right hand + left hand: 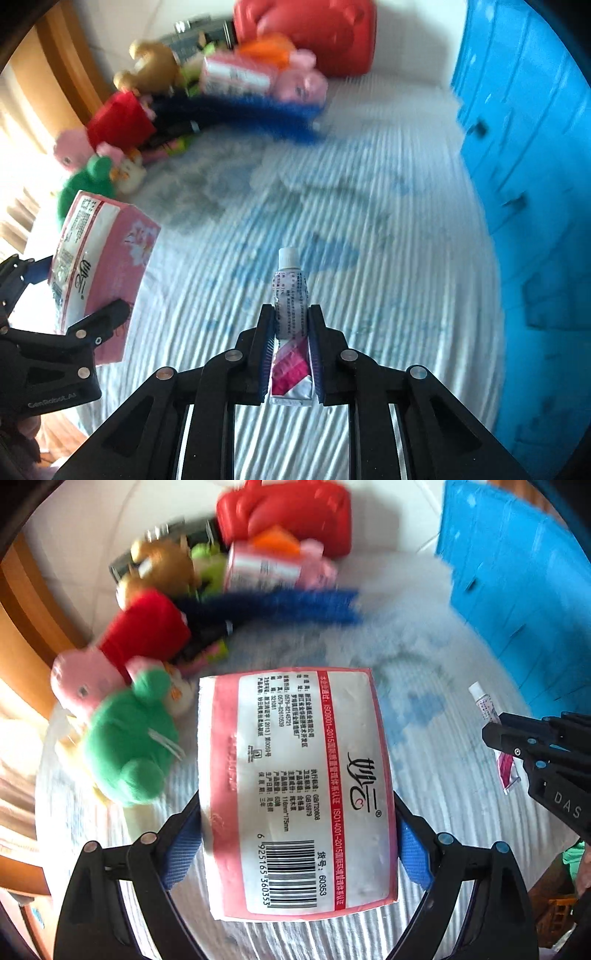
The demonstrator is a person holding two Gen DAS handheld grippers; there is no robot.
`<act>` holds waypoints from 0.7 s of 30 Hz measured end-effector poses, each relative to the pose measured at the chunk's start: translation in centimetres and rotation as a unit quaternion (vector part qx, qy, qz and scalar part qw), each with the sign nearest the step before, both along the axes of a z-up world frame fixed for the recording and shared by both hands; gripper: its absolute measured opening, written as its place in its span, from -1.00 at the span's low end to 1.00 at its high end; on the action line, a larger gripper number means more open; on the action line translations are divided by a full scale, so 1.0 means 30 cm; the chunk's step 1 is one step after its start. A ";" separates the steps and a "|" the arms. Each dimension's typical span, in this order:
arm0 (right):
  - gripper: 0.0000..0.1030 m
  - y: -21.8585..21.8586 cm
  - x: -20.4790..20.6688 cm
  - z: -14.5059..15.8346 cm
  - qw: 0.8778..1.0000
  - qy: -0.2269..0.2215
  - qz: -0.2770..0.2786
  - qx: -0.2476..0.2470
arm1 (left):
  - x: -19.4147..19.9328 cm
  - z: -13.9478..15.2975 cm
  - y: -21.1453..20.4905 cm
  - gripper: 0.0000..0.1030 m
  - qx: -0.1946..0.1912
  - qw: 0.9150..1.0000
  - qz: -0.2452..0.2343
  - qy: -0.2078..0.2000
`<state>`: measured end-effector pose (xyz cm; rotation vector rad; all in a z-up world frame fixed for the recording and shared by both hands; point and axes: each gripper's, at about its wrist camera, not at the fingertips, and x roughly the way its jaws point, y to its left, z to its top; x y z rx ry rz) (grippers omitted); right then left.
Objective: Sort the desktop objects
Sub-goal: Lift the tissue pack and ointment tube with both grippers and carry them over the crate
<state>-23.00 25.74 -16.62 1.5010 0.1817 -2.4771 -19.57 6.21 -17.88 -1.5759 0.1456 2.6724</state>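
The left tongs [299,849] are clamping a pink tissue pack [295,794] by its two long sides, the blue pads [415,853] pressing into the wrapper. The pack is hanging in the air above the desk [424,849], label side up, barcode nearest the handle. From the right wrist view the same pack [99,273] is showing tilted at the left edge, with one black finger of the left tongs [99,325] across its lower corner.

The right tongs [291,354] are squeezing together on a small tube [290,317], which is standing up between the pads with its white cap pointing away from the handle and its pink crimped end toward it. In the left wrist view that tube [484,703] is poking out beyond the right tongs [506,738] at the right side.

The desk is wearing a white ribbed cloth [369,229] with a faint blue print. Along its far left edge a heap of toys is lying: a green plush [125,742], a pink plush [81,686], a red plush [147,631], a brown bear [162,563] and a blue brush [280,603], much of it blurred. Behind them a big red toy [291,513] is sitting, with a second pink pack [262,566] just in front of it. A blue crate [517,590] is standing along the right side of the desk.
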 end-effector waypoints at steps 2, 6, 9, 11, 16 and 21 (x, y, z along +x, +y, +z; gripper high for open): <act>-0.65 -0.003 0.025 0.064 1.000 0.026 -0.002 -0.003 | 0.023 0.061 0.006 0.76 0.001 1.000 -0.006 0.026; -0.65 0.008 0.080 0.190 0.997 0.076 -0.011 -0.012 | 0.073 0.188 0.026 0.76 0.015 0.997 -0.020 0.074; -0.65 0.022 0.135 0.280 0.994 0.109 -0.010 -0.014 | 0.123 0.263 0.041 0.76 0.023 0.994 -0.034 0.105; -0.65 0.030 0.168 0.320 0.992 0.125 -0.013 -0.017 | 0.142 0.285 0.062 0.76 0.022 0.991 -0.045 0.122; -0.65 0.067 0.251 0.406 0.986 0.160 -0.022 -0.033 | 0.196 0.333 0.103 0.76 0.017 0.987 -0.061 0.146; -0.65 0.121 0.305 0.489 0.980 0.195 -0.018 -0.039 | 0.222 0.395 0.164 0.76 0.017 0.984 -0.060 0.169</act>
